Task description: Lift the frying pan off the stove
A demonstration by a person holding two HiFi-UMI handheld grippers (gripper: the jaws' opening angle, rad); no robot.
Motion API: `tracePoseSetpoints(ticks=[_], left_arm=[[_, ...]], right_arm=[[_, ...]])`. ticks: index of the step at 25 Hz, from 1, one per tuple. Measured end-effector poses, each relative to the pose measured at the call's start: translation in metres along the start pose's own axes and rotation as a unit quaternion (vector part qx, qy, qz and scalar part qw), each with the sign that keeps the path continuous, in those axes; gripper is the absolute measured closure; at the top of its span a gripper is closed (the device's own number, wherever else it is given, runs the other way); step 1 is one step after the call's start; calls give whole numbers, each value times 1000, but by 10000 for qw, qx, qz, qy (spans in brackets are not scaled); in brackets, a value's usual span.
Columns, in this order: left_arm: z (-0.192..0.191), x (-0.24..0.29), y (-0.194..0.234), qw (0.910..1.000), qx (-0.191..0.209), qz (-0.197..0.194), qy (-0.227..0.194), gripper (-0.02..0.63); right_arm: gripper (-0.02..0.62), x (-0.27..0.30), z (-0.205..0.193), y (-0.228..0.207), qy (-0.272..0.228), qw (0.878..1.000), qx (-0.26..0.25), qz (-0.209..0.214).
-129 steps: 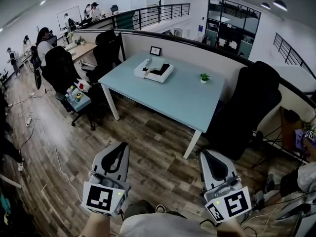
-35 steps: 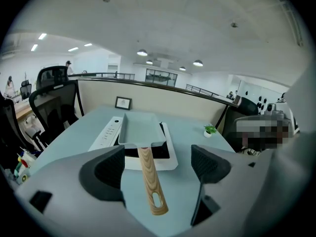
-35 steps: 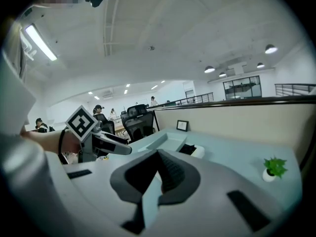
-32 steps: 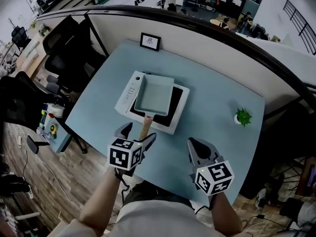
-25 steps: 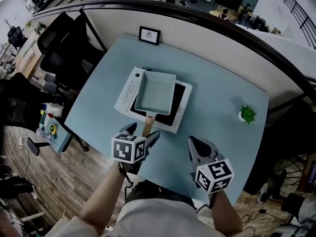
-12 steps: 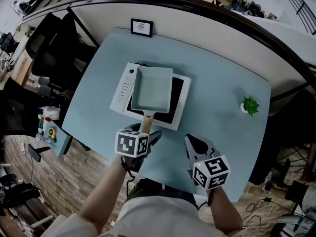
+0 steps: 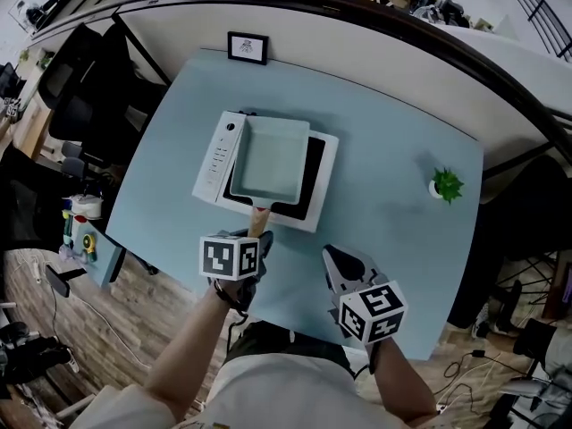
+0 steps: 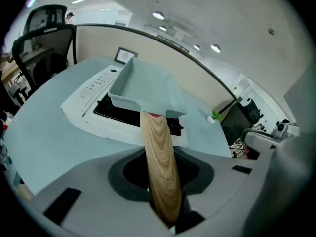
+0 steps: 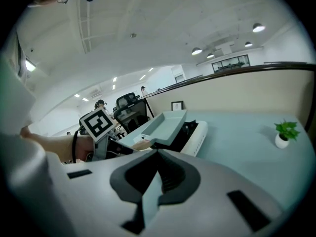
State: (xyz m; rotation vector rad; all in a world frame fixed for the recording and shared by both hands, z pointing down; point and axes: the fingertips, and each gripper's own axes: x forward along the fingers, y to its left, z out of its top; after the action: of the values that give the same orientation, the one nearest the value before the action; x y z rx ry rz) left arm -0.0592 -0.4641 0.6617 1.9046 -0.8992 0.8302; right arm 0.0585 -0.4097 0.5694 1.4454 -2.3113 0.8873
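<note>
As left gripper (image 8: 159, 156) jaws, just closing, pinch wooden handle (image 8: 155, 132), pale-blue rectangular frying pan (image 7: 268, 157) on stove (image 7: 217, 153); right gripper (image 7: 335, 259) jaws together.

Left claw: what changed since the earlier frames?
The left claw came down over the frying pan's wooden handle, and its jaws have just been closing onto it. Unchanged: pan sits on the stove; right claw shut, empty, above the table.

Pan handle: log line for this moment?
left gripper: just closed on handle | pan: on stove | right gripper: shut, empty
</note>
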Motion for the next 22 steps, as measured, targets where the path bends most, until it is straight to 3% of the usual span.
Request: tracePoseSetpoints(ticks=[10, 18, 22], left_arm=[[-20, -31, 7, 9998, -156, -5, -83, 499], [-1, -100, 12, 9955, 557, 412, -647, 499], [18, -144, 7, 9896, 831, 513, -1061, 497]], right_arm=[[592, -14, 15, 10, -102, 9997, -225, -60], [592, -32, 59, 22, -507, 9970, -566, -156], [592, -50, 94, 32, -998, 9927, -634, -258]])
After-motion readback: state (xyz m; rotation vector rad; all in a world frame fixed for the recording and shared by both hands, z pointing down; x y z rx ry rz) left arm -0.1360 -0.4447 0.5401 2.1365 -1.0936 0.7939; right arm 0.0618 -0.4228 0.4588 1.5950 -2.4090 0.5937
